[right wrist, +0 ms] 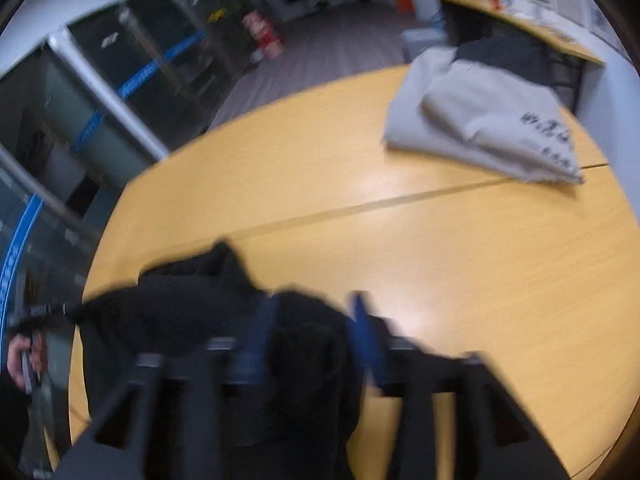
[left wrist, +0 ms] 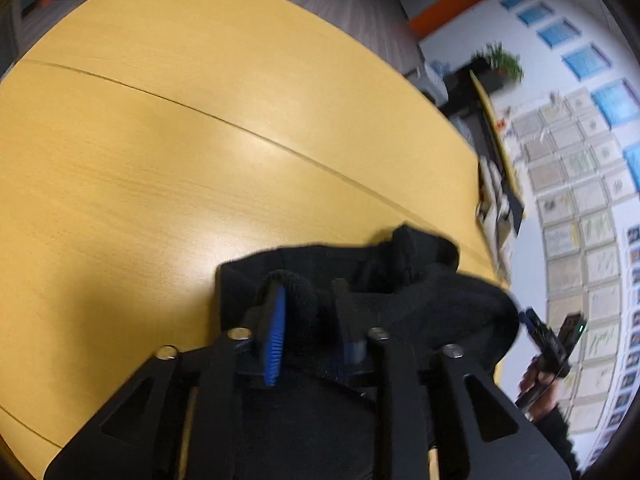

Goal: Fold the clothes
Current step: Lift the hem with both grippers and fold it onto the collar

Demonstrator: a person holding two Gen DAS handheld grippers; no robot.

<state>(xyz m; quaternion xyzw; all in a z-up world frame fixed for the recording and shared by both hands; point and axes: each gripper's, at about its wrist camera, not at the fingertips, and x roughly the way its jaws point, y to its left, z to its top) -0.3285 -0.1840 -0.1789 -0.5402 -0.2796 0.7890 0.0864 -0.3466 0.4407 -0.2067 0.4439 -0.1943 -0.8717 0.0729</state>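
Black fabric of a garment [left wrist: 400, 300] bunched at the lower centre of the left wrist view on the yellow wooden table [left wrist: 200, 140], a fold of it pinched between the blue-padded fingers of the left gripper [left wrist: 312, 312], with a hand [left wrist: 538, 380] gripping the other tool at the lower right edge. In the blurred right wrist view, same dark cloth [right wrist: 200, 312] heaped at lower left, right gripper [right wrist: 316, 320] closed around a bunch of it, a folded grey garment [right wrist: 480, 120] lying well apart at the upper right
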